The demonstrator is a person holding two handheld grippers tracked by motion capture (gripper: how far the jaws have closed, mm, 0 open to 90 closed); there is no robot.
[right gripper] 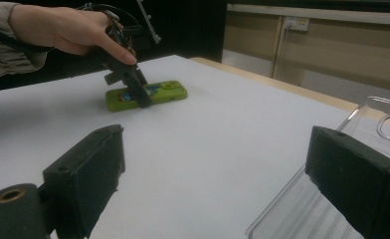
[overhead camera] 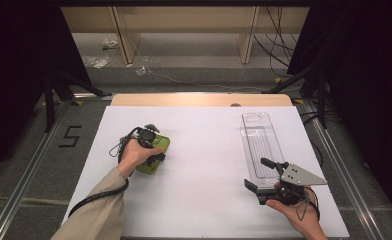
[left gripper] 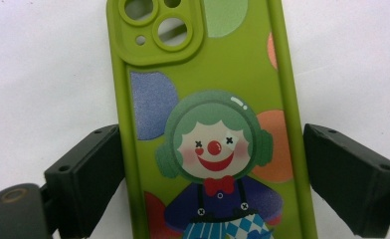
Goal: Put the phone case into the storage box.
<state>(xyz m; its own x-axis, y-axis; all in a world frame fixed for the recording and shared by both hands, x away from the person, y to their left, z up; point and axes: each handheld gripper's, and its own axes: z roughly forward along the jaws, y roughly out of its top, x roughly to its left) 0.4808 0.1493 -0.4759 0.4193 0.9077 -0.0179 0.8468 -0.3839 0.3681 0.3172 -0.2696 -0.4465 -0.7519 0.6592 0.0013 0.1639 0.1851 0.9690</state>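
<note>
A green phone case (left gripper: 218, 89) with a clown picture lies back up on the white sheet (overhead camera: 204, 165), left of the middle. My left gripper (left gripper: 214, 169) points down over it, and its two pads touch the case's long edges. The high view has this gripper (overhead camera: 154, 150) under the person's left hand, with the case (overhead camera: 162, 145) beneath. From the right gripper view the case (right gripper: 170, 92) lies flat at the far side. My right gripper (overhead camera: 260, 174) rests near the front right, open, nothing between its jaws, beside a clear plastic tray (overhead camera: 259, 140).
The clear tray (right gripper: 367, 117) runs lengthwise at the sheet's right side, its near end by my right gripper (right gripper: 215, 179). A wooden table edge (overhead camera: 199, 100) shows behind the sheet. Metal rails, dark stands and cables line the floor around the table.
</note>
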